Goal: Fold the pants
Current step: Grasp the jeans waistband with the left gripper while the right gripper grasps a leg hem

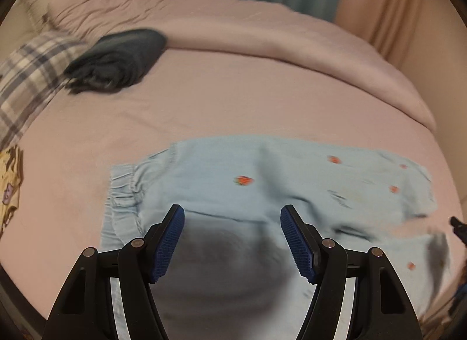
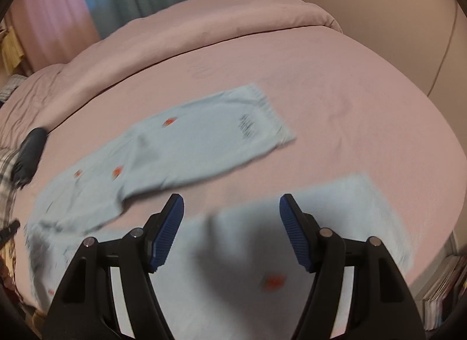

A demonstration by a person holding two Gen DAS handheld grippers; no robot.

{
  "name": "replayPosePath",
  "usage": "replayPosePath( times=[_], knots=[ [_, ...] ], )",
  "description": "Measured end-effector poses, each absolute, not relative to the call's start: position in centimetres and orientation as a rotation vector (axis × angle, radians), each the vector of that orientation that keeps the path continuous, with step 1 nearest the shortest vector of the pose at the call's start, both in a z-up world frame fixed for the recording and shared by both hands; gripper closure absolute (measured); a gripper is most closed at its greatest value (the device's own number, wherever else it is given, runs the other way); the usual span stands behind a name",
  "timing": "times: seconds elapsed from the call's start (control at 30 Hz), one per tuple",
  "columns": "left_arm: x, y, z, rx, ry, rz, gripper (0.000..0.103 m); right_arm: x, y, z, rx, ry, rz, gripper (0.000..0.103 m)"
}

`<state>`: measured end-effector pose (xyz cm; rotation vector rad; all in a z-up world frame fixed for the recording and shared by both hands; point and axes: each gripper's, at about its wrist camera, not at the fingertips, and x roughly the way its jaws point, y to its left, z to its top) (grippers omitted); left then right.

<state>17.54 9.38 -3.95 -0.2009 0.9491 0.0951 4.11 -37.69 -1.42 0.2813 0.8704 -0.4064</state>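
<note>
Light blue pants [image 1: 262,170] with small red prints lie spread flat on a pink bed sheet [image 1: 204,100]. In the left wrist view the gathered waistband [image 1: 122,185] lies at the left and the legs run off to the right. My left gripper [image 1: 232,211] hovers open over the near part of the pants, casting a shadow, with nothing between its pads. In the right wrist view the far leg [image 2: 204,141] reaches to the upper right, ending in a cuff [image 2: 262,100]. My right gripper [image 2: 231,198] hangs open over the near leg [image 2: 335,208], gripping nothing.
A dark folded garment [image 1: 116,59] lies at the far left of the bed beside a plaid pillow [image 1: 32,71]. A rolled pink duvet [image 1: 262,33] runs along the far side, curtains behind it. Stacked books [image 2: 446,287] stand past the bed's right edge.
</note>
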Motion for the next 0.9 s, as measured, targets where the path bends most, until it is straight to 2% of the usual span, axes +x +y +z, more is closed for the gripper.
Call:
replayPosePath(
  times=[0.13, 0.2, 0.27, 0.3, 0.33, 0.43, 0.53, 0.6, 0.67, 0.8, 0.9],
  knots=[
    [18.0, 11.2, -6.9, -0.246, 1.009, 0.116, 0.042, 8.4, -41.8, -3.7, 0.344, 0.965, -0.446, 0.035],
    [18.0, 11.5, -7.6, -0.232, 1.022, 0.116, 0.049, 9.9, -43.6, -5.6, 0.383, 1.01, -0.496, 0.041],
    [18.0, 11.8, -7.8, -0.229, 1.008, 0.107, 0.051, 10.7, -44.2, -6.7, 0.404, 1.004, -0.504, 0.05],
    [18.0, 11.8, -8.0, -0.233, 1.007, 0.098, 0.051, 11.0, -43.9, -6.5, 0.369, 0.976, -0.503, 0.058],
    [18.0, 12.0, -8.3, -0.239, 1.012, 0.094, 0.052, 11.5, -43.5, -6.2, 0.319, 0.96, -0.504, 0.089],
    [18.4, 12.1, -9.0, -0.251, 1.029, 0.091, 0.052, 11.7, -43.6, -5.2, 0.346, 0.934, -0.507, 0.09],
    [18.2, 12.0, -8.9, -0.246, 1.021, 0.091, 0.052, 10.3, -43.1, -1.9, 0.323, 0.791, -0.53, 0.09],
    [18.1, 12.3, -9.1, -0.273, 1.02, 0.087, 0.052, 9.5, -43.0, -0.9, 0.308, 0.761, -0.549, 0.09],
    [18.2, 12.6, -9.3, -0.289, 1.021, 0.085, 0.052, 9.7, -43.5, -1.8, 0.29, 0.791, -0.558, 0.09],
    [18.2, 12.0, -9.5, -0.239, 1.017, 0.094, 0.052, 10.5, -44.7, -7.1, 0.222, 0.936, -0.579, 0.089],
    [17.8, 11.6, -9.4, -0.225, 1.02, 0.098, 0.052, 9.9, -44.0, -6.5, 0.139, 0.909, -0.583, 0.088]
  ],
)
